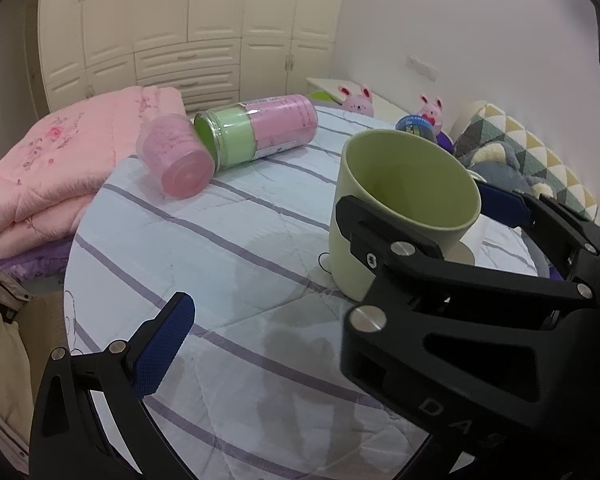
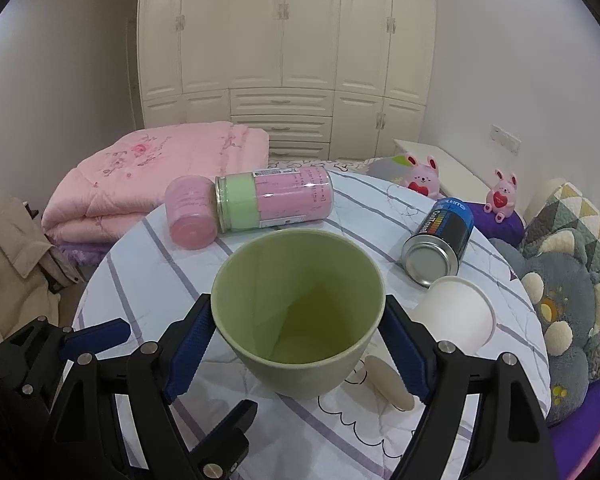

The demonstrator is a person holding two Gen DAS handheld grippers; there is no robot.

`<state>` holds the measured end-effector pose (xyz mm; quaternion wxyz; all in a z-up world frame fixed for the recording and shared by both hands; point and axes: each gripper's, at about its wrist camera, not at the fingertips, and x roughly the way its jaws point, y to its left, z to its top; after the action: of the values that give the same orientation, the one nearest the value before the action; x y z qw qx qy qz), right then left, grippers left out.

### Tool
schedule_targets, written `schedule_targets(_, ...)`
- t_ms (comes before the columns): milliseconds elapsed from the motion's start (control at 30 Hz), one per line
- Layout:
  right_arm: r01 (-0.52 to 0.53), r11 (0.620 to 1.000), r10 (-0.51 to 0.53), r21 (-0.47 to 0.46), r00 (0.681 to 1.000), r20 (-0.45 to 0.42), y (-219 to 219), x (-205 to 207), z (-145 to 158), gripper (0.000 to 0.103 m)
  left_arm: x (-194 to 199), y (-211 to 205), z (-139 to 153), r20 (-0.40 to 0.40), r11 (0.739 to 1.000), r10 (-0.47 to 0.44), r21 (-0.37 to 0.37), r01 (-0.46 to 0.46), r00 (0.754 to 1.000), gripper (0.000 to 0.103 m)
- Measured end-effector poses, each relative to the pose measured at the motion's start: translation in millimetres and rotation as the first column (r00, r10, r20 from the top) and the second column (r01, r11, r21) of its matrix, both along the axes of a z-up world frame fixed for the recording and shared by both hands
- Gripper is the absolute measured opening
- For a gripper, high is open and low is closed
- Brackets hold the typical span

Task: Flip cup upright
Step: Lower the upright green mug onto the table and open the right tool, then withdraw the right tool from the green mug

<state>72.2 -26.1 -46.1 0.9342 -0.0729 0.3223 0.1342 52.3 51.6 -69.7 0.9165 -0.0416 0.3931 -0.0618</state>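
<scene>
A light green cup (image 2: pixel 300 312) stands upright, mouth up, on the striped cloth of a round table (image 2: pixel 148 264). My right gripper (image 2: pixel 300 356) has its blue pads on both sides of the cup, pressed against its wall. The cup also shows in the left wrist view (image 1: pixel 404 208), with the right gripper's black fingers (image 1: pixel 400 248) clamped around it. My left gripper (image 1: pixel 324 340) is open and empty, to the left of the cup; only its left blue pad (image 1: pixel 160 344) is plainly seen.
A pink-and-green jar (image 2: pixel 276 200) and a pink tub (image 2: pixel 190 216) lie at the table's far side. A blue can (image 2: pixel 440 244) and a white paper cup (image 2: pixel 456 316) lie on the right. Pink quilt (image 2: pixel 156 176) behind, plush toys (image 2: pixel 568 304) right.
</scene>
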Motion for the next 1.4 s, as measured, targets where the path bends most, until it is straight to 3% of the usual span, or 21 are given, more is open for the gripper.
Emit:
schedule_targets(467, -0.02, 1.0, 0.02, -0.002, 0.999, 0.046, -8, -15, 11, 0.083, -11, -4, 13, 0.039, 1.0, -0.01, 0.004, 0.009, 0.999, 0.103)
schedule_targets(1067, -0.026, 0.995, 0.016, 0.092, 0.994, 0.109, -49, -41, 32, 0.083, -26, -24, 28, 0.077, 0.999, -0.023, 0.041, 0.02, 0.997, 0.103)
schedule_targets(1400, 0.047, 0.989, -0.075, 0.137, 0.974, 0.212, -92, -66, 49, 0.083, -40, -38, 49, 0.161, 0.999, -0.019, 0.04, 0.013, 0.987, 0.103)
